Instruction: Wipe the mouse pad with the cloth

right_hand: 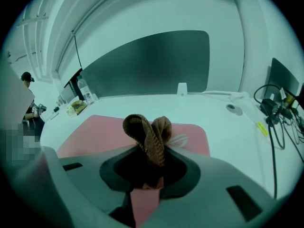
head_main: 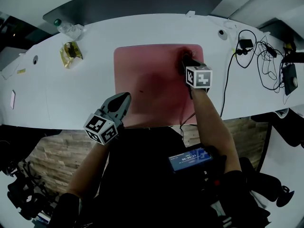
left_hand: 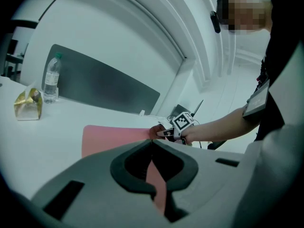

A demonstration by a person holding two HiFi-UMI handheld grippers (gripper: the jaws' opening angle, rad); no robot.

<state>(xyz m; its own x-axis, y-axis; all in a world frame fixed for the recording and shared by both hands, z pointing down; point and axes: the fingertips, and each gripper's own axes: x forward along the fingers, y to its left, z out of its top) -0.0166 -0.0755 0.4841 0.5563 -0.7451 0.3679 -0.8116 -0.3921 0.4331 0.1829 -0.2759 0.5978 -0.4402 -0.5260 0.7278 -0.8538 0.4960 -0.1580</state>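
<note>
Shows the left gripper nearest, jaws together on nothing, by the near left corner of the flat, matte pink mouse pad on the smooth white tabletop. Shows the right gripper at the pad's far right corner, clamped on the bunched, ribbed brown cloth. Leaves nearly all the pad leftward and nearward of that cloth, so probably calls for strokes that way.

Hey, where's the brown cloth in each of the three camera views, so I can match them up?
Head view: cloth at the mouse pad's far right corner, in the right tool.
Left gripper view: small brown lump mid-frame, at the pad's far edge, beside the right tool.
Right gripper view: dead centre, pinched between the jaws.
Shared landmark: the pink mouse pad, visible in all three.
</note>
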